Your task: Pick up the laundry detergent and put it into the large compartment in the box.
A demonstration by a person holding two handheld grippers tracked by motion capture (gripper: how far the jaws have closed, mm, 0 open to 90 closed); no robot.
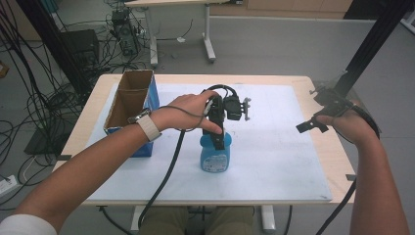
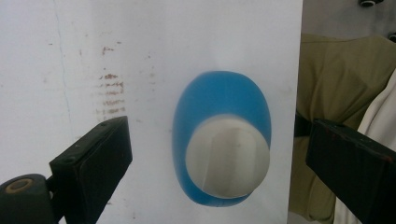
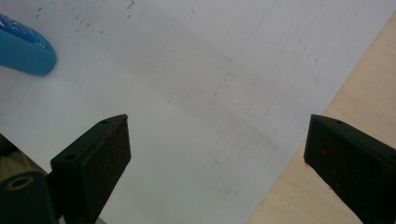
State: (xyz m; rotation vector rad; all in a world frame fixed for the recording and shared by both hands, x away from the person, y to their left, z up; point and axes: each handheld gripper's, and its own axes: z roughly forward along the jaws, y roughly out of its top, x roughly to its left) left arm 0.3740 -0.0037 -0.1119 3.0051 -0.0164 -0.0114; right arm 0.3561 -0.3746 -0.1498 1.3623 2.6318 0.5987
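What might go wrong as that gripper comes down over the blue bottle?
The left gripper hangs open over the bottle, whose white cap sits nearer one jaw, so closing may nudge it sideways. The bottle stands upright and narrow near the sheet's front edge; a knock could tip it toward the person.

This looks like a lab or test room: bare grey floor [image 1: 274, 44] all round, bundles of black cables [image 1: 29, 93] trailing across it, a computer tower [image 1: 122, 29] sitting on the ground, black metal frame posts [image 1: 372, 44] rising at the sides, and a plain work table [image 1: 181, 4] behind the white-sheeted tabletop [image 1: 274, 161].
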